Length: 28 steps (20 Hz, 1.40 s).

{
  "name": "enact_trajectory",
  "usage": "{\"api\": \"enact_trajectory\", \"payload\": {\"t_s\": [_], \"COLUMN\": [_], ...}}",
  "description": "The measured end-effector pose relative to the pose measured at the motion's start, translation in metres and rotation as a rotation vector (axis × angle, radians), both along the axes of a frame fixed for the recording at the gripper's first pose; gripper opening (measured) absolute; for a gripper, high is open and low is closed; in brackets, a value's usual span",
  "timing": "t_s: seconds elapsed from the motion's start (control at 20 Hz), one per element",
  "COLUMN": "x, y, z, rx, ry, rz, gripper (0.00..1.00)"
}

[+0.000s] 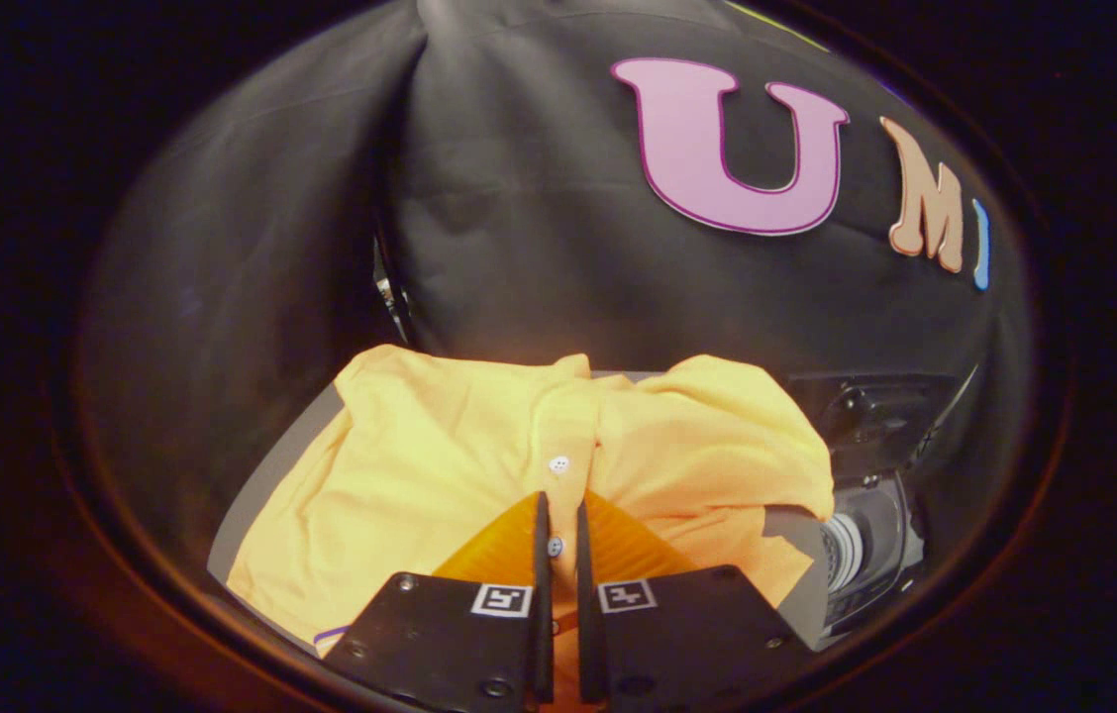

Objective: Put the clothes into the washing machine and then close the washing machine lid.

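gripper view: the gripper [559, 525] has its fingers drawn nearly together over the button strip of the yellow shirt [440, 465], which lies spread on the grey table [266, 485]; whether they pinch cloth i cannot tell. judged step: picking up. next comes a lift and a carry right toward the washing machine [865, 545], past the table's edge, with open room above

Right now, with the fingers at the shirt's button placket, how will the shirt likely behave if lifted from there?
The shirt lies creased and folded on the table, so it is probably floppy and will drape. It looks like thin cloth, likely light. The gripper is nearly closed around the placket; a narrow pinch there may let the rest trail behind.
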<state>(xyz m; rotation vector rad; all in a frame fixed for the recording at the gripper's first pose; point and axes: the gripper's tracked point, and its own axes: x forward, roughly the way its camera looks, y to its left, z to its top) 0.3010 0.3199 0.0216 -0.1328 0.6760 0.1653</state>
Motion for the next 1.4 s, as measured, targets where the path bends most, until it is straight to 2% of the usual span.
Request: {"api": "enact_trajectory", "payload": {"t_s": [0.2,0.4,0.6,0.95,1.2,1.4], "x": [-0.024,-0.042,-0.053,-0.062,-0.049,-0.039], "y": [-0.008,-0.026,-0.041,-0.111,-0.176,-0.232], "z": [0.007,0.020,0.068,0.160,0.200,0.216], "rx": [0.015,0.127,0.224,0.261,0.286,0.251], "ry": [-0.037,-0.068,-0.193,-0.368,-0.487,-0.583], "rz": [0.136,0.166,0.186,0.130,0.039,-0.024], "gripper": [0.04,0.00,0.00,0.00,0.00,0.00]}}
